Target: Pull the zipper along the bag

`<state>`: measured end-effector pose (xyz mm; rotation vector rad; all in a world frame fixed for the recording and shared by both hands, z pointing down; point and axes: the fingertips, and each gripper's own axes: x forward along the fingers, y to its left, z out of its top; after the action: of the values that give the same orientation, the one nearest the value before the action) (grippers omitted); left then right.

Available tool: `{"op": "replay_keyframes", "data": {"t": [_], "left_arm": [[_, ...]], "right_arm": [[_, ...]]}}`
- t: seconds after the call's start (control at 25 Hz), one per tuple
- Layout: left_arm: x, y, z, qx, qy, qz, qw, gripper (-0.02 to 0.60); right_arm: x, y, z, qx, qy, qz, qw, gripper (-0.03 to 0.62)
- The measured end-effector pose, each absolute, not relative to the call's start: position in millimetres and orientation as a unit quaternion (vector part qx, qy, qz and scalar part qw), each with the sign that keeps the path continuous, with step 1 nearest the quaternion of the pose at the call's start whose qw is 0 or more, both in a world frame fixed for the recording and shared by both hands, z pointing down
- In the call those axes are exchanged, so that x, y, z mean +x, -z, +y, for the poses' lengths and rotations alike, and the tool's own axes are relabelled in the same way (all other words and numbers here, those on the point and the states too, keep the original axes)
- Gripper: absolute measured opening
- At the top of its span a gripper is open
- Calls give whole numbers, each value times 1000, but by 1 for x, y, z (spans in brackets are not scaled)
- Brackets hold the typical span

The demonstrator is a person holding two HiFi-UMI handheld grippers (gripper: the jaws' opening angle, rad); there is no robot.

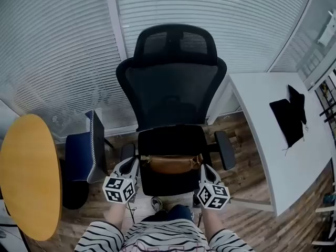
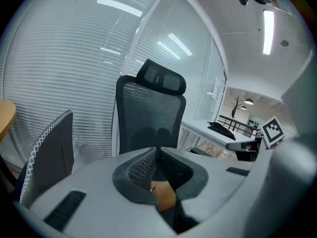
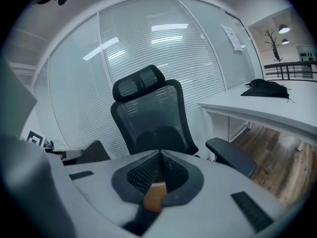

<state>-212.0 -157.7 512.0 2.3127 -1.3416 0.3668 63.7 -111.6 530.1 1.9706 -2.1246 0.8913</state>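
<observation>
A brown leather bag lies across the black seat of the office chair. My left gripper is at the bag's left end and my right gripper at its right end. In the left gripper view the jaws are shut, with a brown piece of the bag pinched low between them and a small metal bit beside it. The right gripper view shows its jaws shut on another brown piece of the bag. I cannot make out the zipper line itself.
A round yellow table stands at the left, with a blue chair beside it. The chair's right armrest juts out near my right gripper. A white desk with a black item is at the right. Blinds cover the glass wall behind.
</observation>
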Motion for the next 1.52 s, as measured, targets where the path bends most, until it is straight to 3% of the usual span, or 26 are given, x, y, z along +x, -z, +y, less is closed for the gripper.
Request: {"op": "replay_keyframes", "data": {"t": [0.56,1.52], "left_arm": [[-150,-422,-101,858,-77,-486,148,32],[-63,-367,29,871,-56,-476,107,28]], "right_arm": [[93,-449,-68,605,-238,-759,31,29],[150,-394,53,567,-202,-799,19,28]]}}
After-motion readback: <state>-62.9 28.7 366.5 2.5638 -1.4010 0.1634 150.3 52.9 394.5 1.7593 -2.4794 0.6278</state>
